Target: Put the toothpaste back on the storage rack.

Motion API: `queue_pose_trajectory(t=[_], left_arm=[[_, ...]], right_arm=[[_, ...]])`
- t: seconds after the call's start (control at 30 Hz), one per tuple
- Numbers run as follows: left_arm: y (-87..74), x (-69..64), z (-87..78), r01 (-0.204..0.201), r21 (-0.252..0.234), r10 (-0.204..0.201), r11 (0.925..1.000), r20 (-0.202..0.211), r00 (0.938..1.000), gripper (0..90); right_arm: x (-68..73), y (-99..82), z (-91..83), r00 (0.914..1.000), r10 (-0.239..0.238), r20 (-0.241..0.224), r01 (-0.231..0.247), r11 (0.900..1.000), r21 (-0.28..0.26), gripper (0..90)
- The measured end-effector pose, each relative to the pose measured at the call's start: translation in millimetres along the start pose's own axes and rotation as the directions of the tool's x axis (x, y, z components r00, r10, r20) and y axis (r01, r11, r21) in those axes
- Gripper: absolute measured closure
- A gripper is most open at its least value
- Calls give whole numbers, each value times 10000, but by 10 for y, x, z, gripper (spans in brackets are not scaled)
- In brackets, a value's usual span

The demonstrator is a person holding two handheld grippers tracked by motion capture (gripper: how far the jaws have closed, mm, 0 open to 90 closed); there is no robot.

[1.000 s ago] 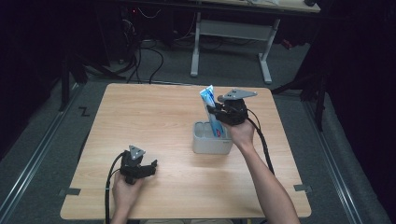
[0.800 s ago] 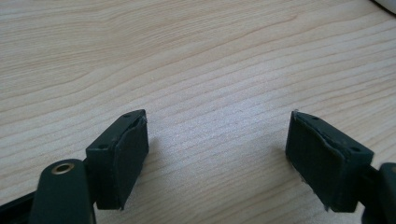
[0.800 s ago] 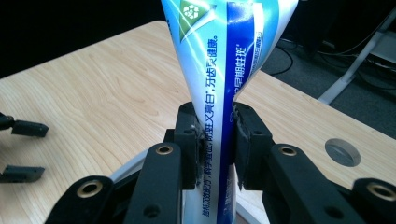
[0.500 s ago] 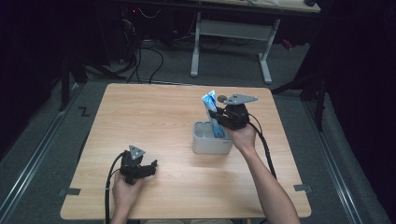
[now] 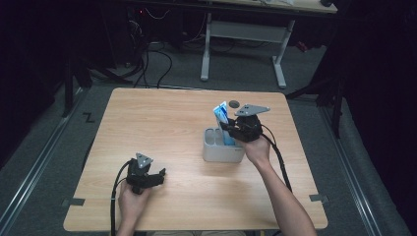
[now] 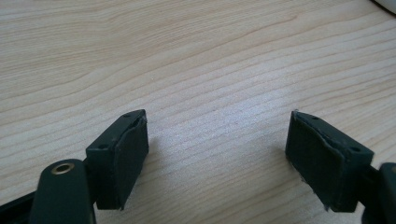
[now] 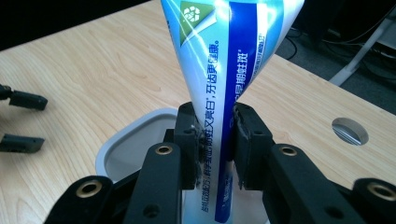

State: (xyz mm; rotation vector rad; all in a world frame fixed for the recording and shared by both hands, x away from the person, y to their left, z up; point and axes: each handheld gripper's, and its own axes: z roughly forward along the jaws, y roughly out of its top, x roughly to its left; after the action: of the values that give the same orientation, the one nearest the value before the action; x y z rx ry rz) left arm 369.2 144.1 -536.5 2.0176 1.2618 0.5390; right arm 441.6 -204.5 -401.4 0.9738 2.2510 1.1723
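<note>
1. The wooden table [image 5: 162, 128] bears a grey holder [image 5: 222, 152] right of its middle; take every place from that holder.
2. The holder's open compartment lies under the toothpaste tube [image 7: 219, 79], which stands upright.
3. The right gripper [image 7: 215, 140] pinches the tube's lower body; I would lower straight and release only once seated.
4. The left gripper [image 6: 217, 154], well left of the holder, rests wide open and holds nothing.
</note>
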Motion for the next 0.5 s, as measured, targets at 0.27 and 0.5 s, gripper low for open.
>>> queue_pose_trajectory(t=[0.27,0.5], left_arm=[[0,0,0,-2,1,2,10000,0,10000,216],[0,0,0,2,3,-2,10000,1,10000,216]], right_arm=[[40,-27,9,9998,-213,-18,213,9995,246,733],[40,-80,48,9999,-157,-66,160,9991,382,732]])
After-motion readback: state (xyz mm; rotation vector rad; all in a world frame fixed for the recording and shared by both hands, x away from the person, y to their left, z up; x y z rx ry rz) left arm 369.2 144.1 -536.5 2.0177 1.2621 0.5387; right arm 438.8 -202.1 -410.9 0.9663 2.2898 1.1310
